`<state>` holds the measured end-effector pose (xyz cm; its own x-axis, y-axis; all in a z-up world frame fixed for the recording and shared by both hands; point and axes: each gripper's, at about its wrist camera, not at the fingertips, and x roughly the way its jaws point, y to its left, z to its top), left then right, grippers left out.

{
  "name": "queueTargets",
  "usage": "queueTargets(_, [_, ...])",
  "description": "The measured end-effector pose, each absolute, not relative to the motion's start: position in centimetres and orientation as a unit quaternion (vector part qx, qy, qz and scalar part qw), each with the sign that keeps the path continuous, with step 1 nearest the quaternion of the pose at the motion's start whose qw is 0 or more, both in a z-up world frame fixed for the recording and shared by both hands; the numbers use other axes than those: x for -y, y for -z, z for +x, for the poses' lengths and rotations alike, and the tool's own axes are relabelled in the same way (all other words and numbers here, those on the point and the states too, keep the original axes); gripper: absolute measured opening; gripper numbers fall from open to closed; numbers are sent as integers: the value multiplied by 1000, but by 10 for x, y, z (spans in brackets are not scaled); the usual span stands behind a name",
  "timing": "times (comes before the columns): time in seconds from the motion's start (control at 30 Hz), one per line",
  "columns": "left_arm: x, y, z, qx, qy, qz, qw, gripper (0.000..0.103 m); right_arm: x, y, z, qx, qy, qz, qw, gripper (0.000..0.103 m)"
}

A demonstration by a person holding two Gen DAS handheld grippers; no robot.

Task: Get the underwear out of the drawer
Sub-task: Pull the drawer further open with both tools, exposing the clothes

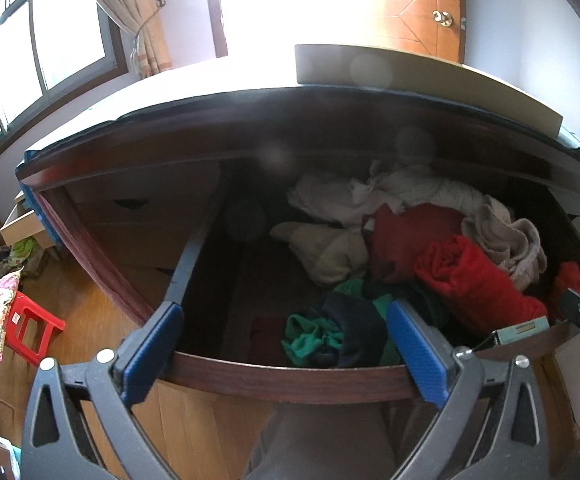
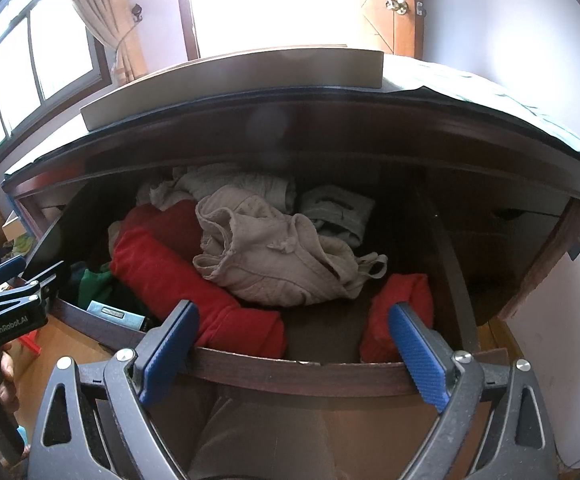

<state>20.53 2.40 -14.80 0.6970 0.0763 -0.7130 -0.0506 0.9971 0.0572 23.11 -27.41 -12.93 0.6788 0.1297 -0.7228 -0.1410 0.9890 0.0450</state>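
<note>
Fingers (image 1: 152, 354) of the left gripper (image 1: 286, 354) are spread wide, empty, at the front rail of the open drawer (image 1: 290, 380). Fingers (image 2: 170, 346) of the right gripper (image 2: 293, 352) are likewise spread and empty, at the same rail further right.

Drawer contents:
- Beige underwear (image 2: 266, 256): crumpled, in the middle of the pile, resting partly on the red roll.
- Red roll (image 2: 194, 292): lies diagonally, its near end against the front rail, just beside the right gripper's left finger.
- Small red bundle (image 2: 397, 312): behind the right gripper's right finger.
- Green and navy cloth (image 1: 329, 332): at the front, between the left gripper's fingers.
- Pale garments (image 1: 369, 196): at the back.

A cream board (image 1: 409, 76) lies on the top above the drawer.
</note>
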Motion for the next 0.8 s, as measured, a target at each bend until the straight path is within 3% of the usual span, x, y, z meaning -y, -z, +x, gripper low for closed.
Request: queueTargets(0.8, [-21, 150, 208, -391, -38, 15, 920, 103, 277, 132, 235, -399, -83, -9, 913, 97])
